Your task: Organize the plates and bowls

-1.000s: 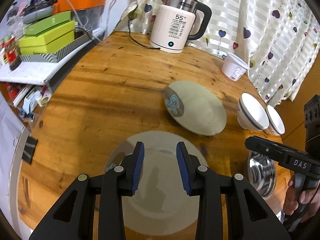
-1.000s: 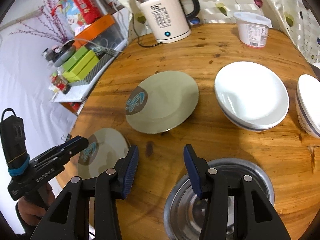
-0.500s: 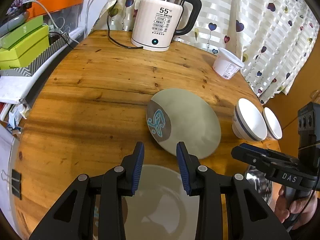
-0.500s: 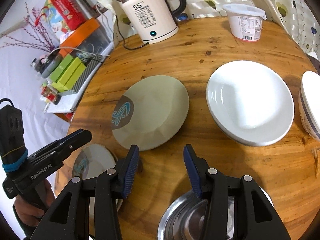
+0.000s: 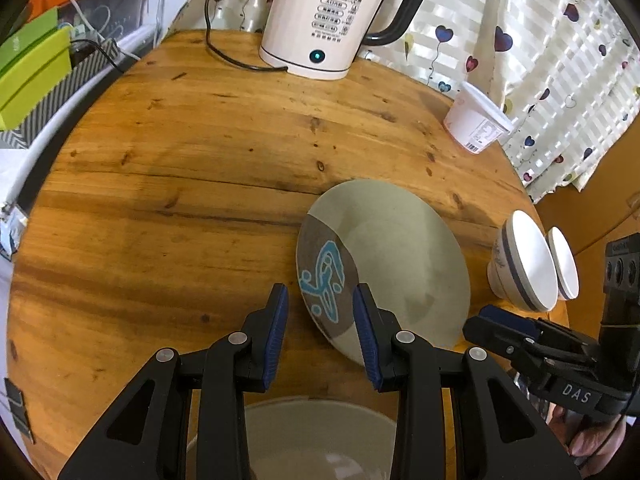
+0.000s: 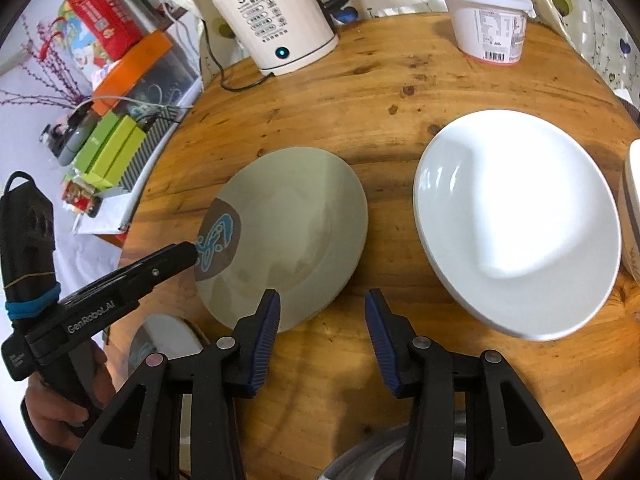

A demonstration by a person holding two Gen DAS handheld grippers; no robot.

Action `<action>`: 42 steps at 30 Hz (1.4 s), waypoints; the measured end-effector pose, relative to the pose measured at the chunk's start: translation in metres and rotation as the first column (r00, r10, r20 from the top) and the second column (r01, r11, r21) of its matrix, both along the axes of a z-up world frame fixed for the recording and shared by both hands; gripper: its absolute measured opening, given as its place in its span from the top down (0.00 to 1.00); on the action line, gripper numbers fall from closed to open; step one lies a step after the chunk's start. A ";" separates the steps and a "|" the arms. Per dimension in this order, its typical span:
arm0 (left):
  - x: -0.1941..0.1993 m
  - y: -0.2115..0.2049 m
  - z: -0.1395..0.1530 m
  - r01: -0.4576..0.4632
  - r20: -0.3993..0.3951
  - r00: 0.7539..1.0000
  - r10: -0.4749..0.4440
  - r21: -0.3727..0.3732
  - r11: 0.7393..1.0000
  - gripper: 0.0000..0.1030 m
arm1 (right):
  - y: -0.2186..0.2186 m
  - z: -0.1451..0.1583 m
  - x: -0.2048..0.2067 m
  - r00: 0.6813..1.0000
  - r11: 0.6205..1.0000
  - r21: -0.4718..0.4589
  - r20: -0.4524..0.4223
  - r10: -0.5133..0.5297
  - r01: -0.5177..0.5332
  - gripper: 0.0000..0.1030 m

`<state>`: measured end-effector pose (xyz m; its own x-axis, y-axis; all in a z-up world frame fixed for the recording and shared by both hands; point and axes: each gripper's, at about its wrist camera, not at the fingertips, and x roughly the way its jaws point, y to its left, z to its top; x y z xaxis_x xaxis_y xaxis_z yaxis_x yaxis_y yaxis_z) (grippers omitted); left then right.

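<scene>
A grey plate with a blue figure [image 5: 392,264] [image 6: 288,232] lies mid-table. My left gripper [image 5: 320,328] is open, its tips at the plate's near left edge; it also shows in the right wrist view [image 6: 176,256]. A second grey plate [image 5: 312,440] [image 6: 164,340] lies under the left gripper. My right gripper [image 6: 322,328] is open and empty just past the first plate's near right edge; it also shows in the left wrist view [image 5: 504,332]. Two white bowls [image 5: 528,260] [image 6: 516,224] stand at the right. A steel bowl [image 6: 384,456] lies below the right gripper.
A white kettle [image 5: 332,20] [image 6: 272,16] with its cord stands at the table's far edge. A white tub [image 5: 476,124] [image 6: 488,24] stands at the far right. Green boxes [image 5: 32,72] and clutter sit on a shelf to the left. A curtain hangs behind.
Both grippers have moved forward toward the far grey plate. The near plate and steel bowl have slid down under the grippers. Both grippers stay open.
</scene>
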<state>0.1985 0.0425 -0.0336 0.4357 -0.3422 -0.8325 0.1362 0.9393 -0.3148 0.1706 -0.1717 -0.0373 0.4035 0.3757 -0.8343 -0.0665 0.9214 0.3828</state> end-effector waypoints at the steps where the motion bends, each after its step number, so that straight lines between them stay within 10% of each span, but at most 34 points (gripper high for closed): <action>1: 0.002 -0.001 -0.002 0.001 -0.005 1.000 -0.001 0.001 1.000 0.66 | 0.000 -0.001 0.001 1.000 1.000 -0.002 -0.002 -0.001 0.001 0.59; 42: -0.004 -0.006 0.002 0.013 0.022 1.000 -0.013 0.028 1.000 0.66 | 0.008 0.001 0.013 1.000 1.000 -0.014 0.008 0.001 -0.001 0.74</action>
<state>0.1943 0.0366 -0.0311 0.4496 -0.3244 -0.8323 0.1550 0.9459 -0.2849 0.1835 -0.1642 -0.0363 0.4100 0.3648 -0.8359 -0.0709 0.9265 0.3696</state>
